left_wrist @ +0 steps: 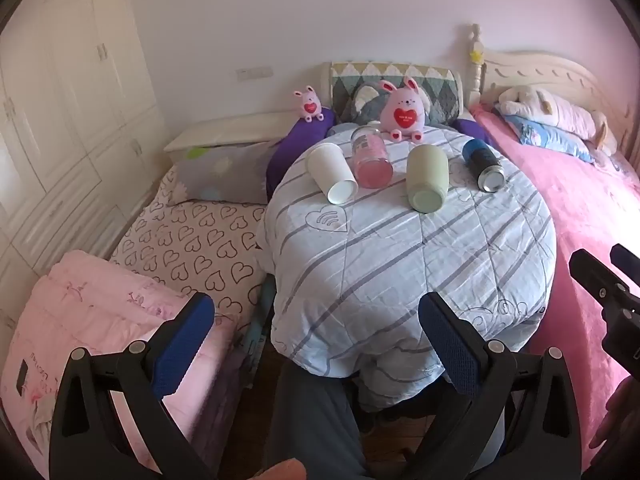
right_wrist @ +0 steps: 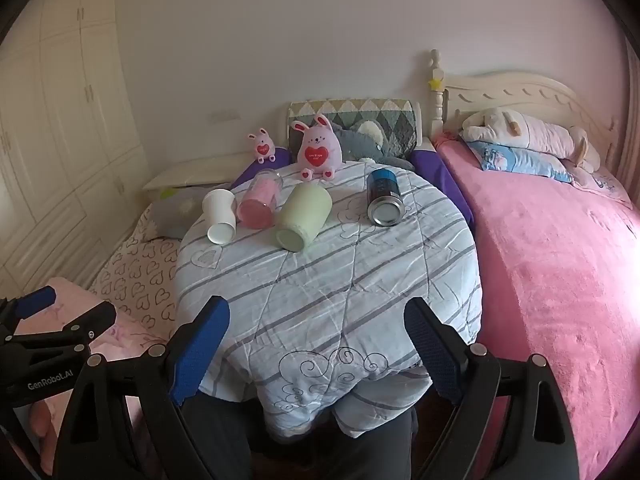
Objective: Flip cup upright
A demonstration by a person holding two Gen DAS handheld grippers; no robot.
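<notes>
Four containers lie on their sides in a row on the quilt-covered round worktop point(right_wrist: 328, 280). Left to right:
- white paper cup point(right_wrist: 219, 216)
- clear jar with pink contents point(right_wrist: 258, 202), touching the white cup
- pale green cup point(right_wrist: 303, 216), just beside the jar
- blue-and-black metal can point(right_wrist: 385, 198), apart at the right

All point toward the cameras; can't tell mouth from base.

Pink bunny plush point(right_wrist: 318, 148) sits behind the row at the far edge.

Left hand-held gripper point(left_wrist: 316, 342): jaws wide apart, nothing between, hovering off the near edge. Right hand-held gripper point(right_wrist: 316, 346): same, spread and empty, well short of the cups.
</notes>
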